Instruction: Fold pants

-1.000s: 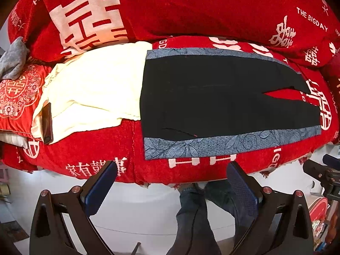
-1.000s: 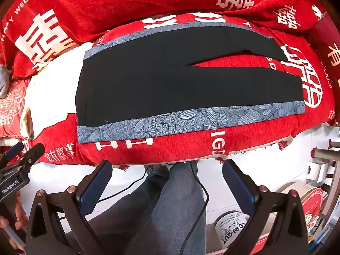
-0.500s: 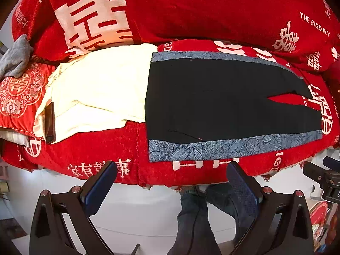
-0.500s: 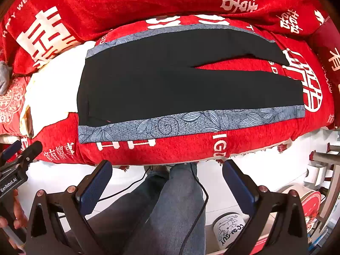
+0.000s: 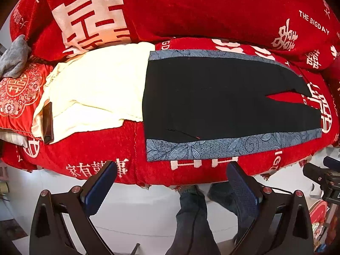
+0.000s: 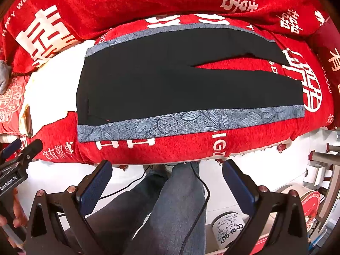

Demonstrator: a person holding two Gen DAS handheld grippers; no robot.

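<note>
Black pants (image 5: 223, 97) with grey-blue leaf-patterned side stripes lie flat and spread on a red sofa seat (image 5: 89, 146), waist to the left, legs to the right with a narrow gap between them. They also show in the right wrist view (image 6: 170, 80). My left gripper (image 5: 172, 180) is open and empty, held in front of the sofa's front edge below the waist end. My right gripper (image 6: 167, 178) is open and empty, in front of the sofa edge below the middle of the pants.
A cream cloth (image 5: 95, 89) lies left of the pants with a dark flat object (image 5: 47, 123) at its edge. A grey cloth (image 5: 14, 57) is at far left. Red cushions (image 5: 191, 10) back the seat. The person's jeans legs (image 6: 165, 208) and a white mug (image 6: 229, 231) are below.
Both grippers have moved slightly closer to the sofa and the view has shifted a little; the pants have not moved. Both stay open.
</note>
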